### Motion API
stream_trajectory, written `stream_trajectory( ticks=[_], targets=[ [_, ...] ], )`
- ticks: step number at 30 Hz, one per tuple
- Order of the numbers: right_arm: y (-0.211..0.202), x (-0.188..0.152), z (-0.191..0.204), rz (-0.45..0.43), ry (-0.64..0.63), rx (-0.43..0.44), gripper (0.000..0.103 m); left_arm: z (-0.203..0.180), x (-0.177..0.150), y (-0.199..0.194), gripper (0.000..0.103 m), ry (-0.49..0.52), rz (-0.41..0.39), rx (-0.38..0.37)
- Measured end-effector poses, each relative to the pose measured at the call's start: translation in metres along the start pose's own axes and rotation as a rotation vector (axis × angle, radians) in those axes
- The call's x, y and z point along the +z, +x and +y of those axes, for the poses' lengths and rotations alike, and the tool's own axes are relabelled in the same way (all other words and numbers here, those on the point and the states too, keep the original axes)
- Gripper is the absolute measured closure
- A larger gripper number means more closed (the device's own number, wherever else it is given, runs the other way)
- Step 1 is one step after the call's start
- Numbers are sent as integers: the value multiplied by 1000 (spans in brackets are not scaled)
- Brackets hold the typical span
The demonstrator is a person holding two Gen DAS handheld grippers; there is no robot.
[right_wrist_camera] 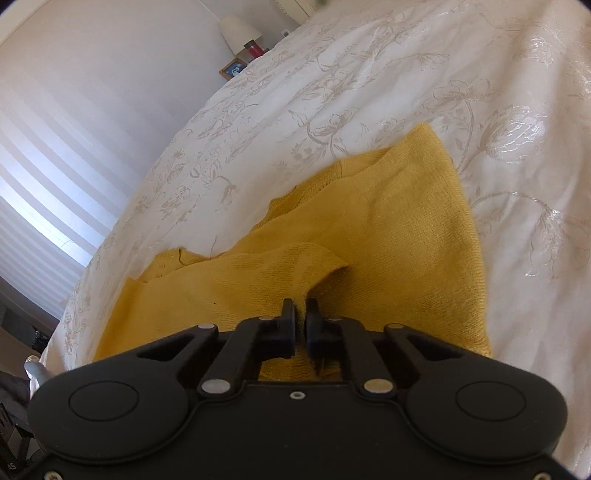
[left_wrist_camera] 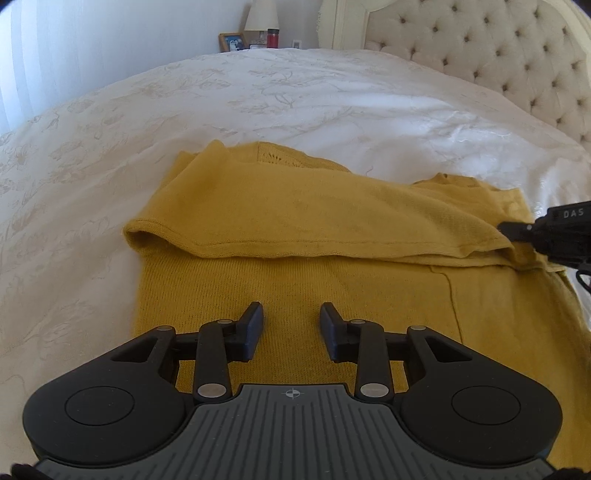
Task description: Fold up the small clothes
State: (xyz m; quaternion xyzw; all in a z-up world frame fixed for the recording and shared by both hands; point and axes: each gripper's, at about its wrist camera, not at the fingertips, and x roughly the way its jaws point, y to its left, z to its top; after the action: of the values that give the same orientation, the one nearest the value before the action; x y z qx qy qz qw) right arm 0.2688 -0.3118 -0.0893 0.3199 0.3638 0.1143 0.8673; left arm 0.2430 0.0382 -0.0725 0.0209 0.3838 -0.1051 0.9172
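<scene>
A mustard-yellow knit garment point(left_wrist_camera: 295, 229) lies on the white bedspread point(left_wrist_camera: 258, 96), its far part folded over toward me, with the hem edge running across the middle. My left gripper point(left_wrist_camera: 291, 314) is open and empty, just above the garment's near part. My right gripper point(right_wrist_camera: 301, 312) is shut on a pinched fold of the garment point(right_wrist_camera: 369, 229). It shows at the right edge of the left wrist view point(left_wrist_camera: 517, 229), holding the folded layer's right corner.
A tufted cream headboard point(left_wrist_camera: 498, 55) stands at the far right. A nightstand with a lamp point(left_wrist_camera: 261, 14), a red jar point(left_wrist_camera: 272, 37) and a framed photo point(left_wrist_camera: 232, 41) is beyond the bed. Window blinds point(right_wrist_camera: 44, 177) are to the left.
</scene>
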Motion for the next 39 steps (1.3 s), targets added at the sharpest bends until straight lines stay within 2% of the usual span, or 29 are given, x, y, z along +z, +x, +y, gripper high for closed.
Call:
stream_trajectory(
  ticks=[2, 4, 7, 9, 13, 18, 21, 23, 24, 25, 27, 29, 31, 33, 36, 38, 39],
  targets=[
    [-12, 5, 9, -57, -32, 20, 91, 0, 2, -3, 70, 12, -5, -3],
    [-38, 16, 20, -174, -94, 38, 91, 0, 4, -8, 70, 28, -19, -1],
    [-57, 27, 20, -255, -122, -30, 91, 0, 8, -12, 69, 57, -35, 6],
    [-53, 28, 8, -241, -109, -101, 91, 1, 11, -12, 69, 67, -40, 14],
    [-35, 26, -20, -168, 17, -102, 90, 6, 23, -8, 69, 72, -67, 44],
    [-25, 25, -18, -126, -23, -165, 84, 14, 44, 5, 68, 66, -115, 81],
    [-24, 22, -15, -111, -67, -204, 84, 21, 50, 22, 68, 59, -94, 103],
    [-23, 20, -13, -101, -91, -226, 82, 29, 49, 37, 68, 62, -45, 152],
    [-23, 19, -11, -102, -107, -241, 76, 33, 48, 43, 68, 62, -23, 175],
    [-23, 19, -10, -106, -118, -257, 62, 40, 45, 49, 67, 58, -4, 191],
    [-23, 19, -9, -119, -147, -301, 49, 47, 42, 50, 66, 51, -8, 182],
    [-24, 19, -8, -133, -173, -344, 48, 48, 41, 47, 63, 71, -6, 191],
    [-24, 19, -7, -142, -193, -385, 47, 48, 40, 46, 56, 80, 1, 209],
    [-25, 19, -9, -149, -188, -387, 46, 53, 40, 46, 55, 48, 2, 190],
    [-33, 19, -5, -216, -200, -363, 46, 57, 41, 47, 54, 16, 4, 181],
    [-37, 20, -2, -241, -211, -319, 46, 56, 40, 48, 53, 12, -1, 183],
    [-40, 19, -2, -258, -205, -269, 46, 56, 39, 48, 53, 10, -5, 182]
  ],
)
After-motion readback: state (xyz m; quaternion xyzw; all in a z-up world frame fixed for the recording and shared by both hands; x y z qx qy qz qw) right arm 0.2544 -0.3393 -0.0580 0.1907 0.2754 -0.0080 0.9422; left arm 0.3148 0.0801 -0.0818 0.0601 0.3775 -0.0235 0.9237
